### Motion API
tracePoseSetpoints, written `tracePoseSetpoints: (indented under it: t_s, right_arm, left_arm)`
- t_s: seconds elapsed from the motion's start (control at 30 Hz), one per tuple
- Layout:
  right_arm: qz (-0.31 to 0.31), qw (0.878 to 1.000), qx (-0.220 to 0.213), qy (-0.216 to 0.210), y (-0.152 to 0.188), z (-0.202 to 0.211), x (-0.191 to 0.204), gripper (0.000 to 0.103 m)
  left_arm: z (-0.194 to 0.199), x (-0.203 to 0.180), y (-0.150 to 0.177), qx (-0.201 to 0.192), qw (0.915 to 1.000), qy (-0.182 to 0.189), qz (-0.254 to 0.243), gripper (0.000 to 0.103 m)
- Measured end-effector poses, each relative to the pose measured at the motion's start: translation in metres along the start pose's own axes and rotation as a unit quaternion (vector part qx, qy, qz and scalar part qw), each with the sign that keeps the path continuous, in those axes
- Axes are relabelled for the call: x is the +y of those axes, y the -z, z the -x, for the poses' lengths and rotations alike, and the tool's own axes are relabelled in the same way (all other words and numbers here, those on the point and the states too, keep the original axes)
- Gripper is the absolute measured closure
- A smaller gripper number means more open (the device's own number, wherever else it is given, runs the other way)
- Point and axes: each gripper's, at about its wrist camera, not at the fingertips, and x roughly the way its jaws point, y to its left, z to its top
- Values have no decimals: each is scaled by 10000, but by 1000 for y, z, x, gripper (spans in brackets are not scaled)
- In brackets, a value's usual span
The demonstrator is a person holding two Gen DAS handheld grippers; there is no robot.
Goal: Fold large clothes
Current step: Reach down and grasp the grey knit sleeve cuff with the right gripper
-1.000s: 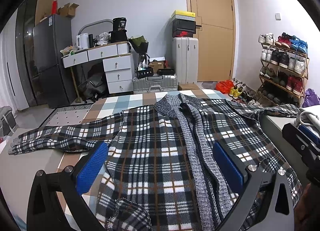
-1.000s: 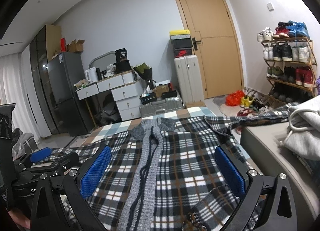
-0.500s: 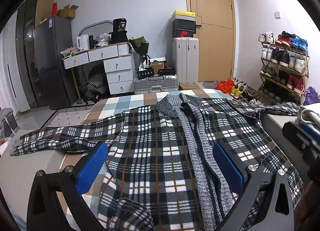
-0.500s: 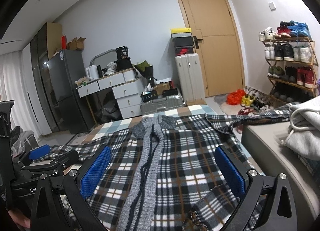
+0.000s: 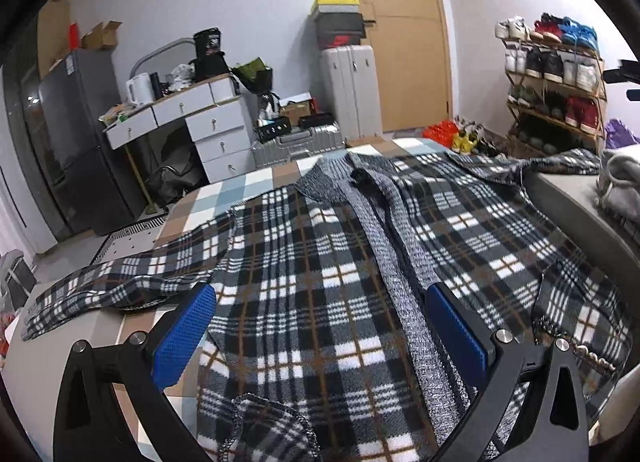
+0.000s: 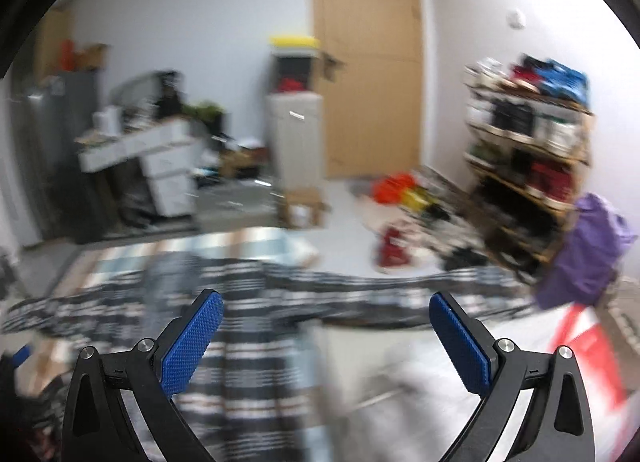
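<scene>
A large black, white and brown plaid jacket (image 5: 312, 282) with a grey knit collar and front band (image 5: 376, 229) lies spread flat on the checked table. One sleeve (image 5: 120, 282) stretches left, the other (image 5: 552, 161) runs right onto a grey surface. My left gripper (image 5: 320, 326) is open and empty, hovering low over the jacket's lower half. My right gripper (image 6: 326, 326) is open and empty, raised above the jacket (image 6: 248, 302); that view is blurred by motion.
A grey garment (image 5: 620, 181) lies on the grey surface at right. A purple bag (image 6: 588, 254) and a shoe rack (image 6: 528, 149) stand to the right. Drawers (image 5: 212, 129), a fridge (image 5: 72, 141), suitcases (image 5: 352, 89) and a door (image 5: 396, 33) lie beyond the table.
My right gripper has swung quickly up and to the right, blurring its view and leaving the left camera's frame. My left gripper has shifted slightly. Both stay open.
</scene>
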Motion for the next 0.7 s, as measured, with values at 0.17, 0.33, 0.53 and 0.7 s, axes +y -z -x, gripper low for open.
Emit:
tracePoseSetpoints:
  t_s: [0.17,0.33,0.53,0.7]
  right_arm:
    - [-1717,9772,1247,-54,-35,-96,-136,0]
    - [-3293,9139,2344,386,-16,-163,-223,0]
    - [-2384,9125,3111,1171,-12,-210,-227,0]
    - [-2131,9007,3568,1269,2,-244,-227,39]
  left_arm:
    - [-15,-1,3,215,9998,-28,-54,1]
    - [-31,0,9,507,9987,-26,-87,1]
    - [-39,-3,14,783,9968,89,-128,1]
    - [-38,-10,15,820,9963,81,-253,1]
